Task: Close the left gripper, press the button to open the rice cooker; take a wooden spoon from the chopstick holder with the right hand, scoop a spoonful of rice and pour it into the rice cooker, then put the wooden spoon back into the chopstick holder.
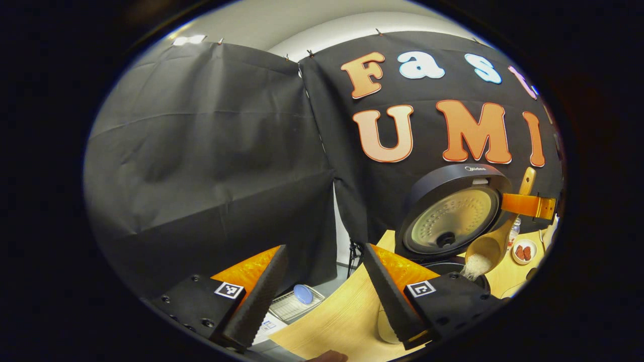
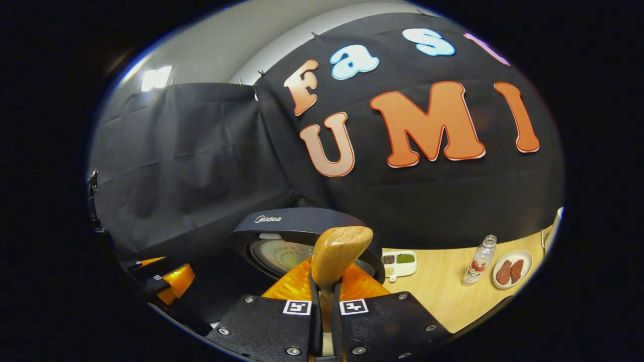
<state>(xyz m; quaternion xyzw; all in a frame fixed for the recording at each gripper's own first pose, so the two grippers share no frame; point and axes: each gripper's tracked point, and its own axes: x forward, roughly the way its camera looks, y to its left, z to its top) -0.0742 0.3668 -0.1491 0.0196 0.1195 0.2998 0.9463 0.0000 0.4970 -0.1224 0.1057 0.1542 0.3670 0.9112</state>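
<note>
right now the right gripper (image 2: 324, 301) clamps the wooden spoon (image 1: 490, 246), rice (image 1: 475, 265) spilling over the open rice cooker (image 1: 453, 216); the left gripper (image 1: 322, 296) gapes apart, near.

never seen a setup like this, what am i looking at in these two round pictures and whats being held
A person holds two hand-held grippers, each carrying a fisheye camera that looks along its own fingers.

The left gripper view shows the left gripper open and holding nothing, above a wooden table. Beyond it the rice cooker stands with its lid up, and the wooden spoon tips white rice into the pot.

The right gripper view looks along the right gripper, shut on the spoon's handle. On the table in that view are a compartment dish of grains, a small bottle and a plate of red pieces.
</note>
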